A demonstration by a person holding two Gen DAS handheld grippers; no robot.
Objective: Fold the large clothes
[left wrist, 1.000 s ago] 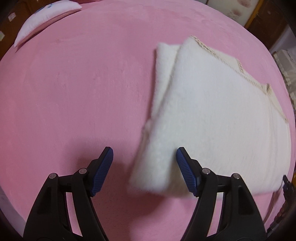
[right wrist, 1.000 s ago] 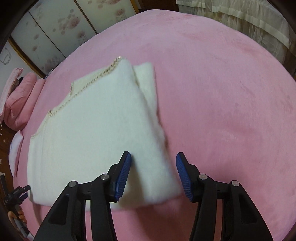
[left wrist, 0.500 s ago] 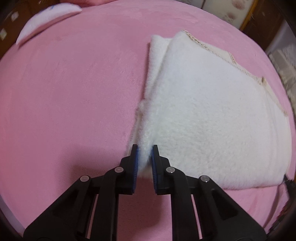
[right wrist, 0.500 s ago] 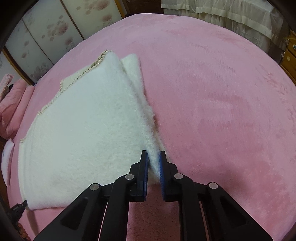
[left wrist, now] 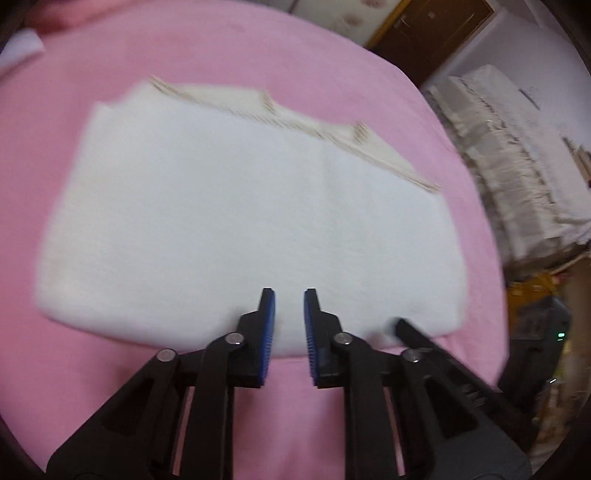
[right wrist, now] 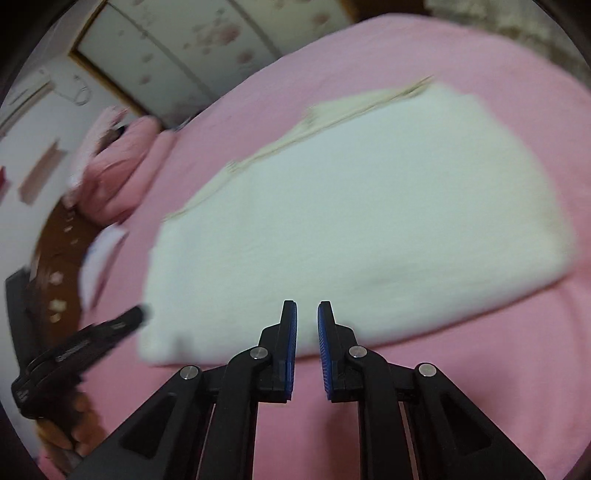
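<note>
A white fleecy garment (left wrist: 240, 206) lies folded flat on the pink bed (left wrist: 221, 44), its cream trim along the far edge. In the left wrist view my left gripper (left wrist: 289, 295) hangs over the middle of the garment's near edge. Its jaws are almost closed with a thin gap. White fabric shows through the gap, and blur hides any pinch. In the right wrist view my right gripper (right wrist: 306, 306) stands the same way over the near edge of the garment (right wrist: 369, 206). Each view shows the other gripper at the side.
Pink pillows (right wrist: 122, 166) and a flowered wardrobe (right wrist: 207, 40) lie beyond the bed on the left. White draped cloth (left wrist: 517, 166) and a brown door (left wrist: 424, 33) are on the right. A hand (right wrist: 74, 417) holds the left gripper. Pink bed surface surrounds the garment.
Both grippers closed at the garment's near corners, then swung inward along the near edge. Each view now shows the whole garment, still flat, and the other gripper.
</note>
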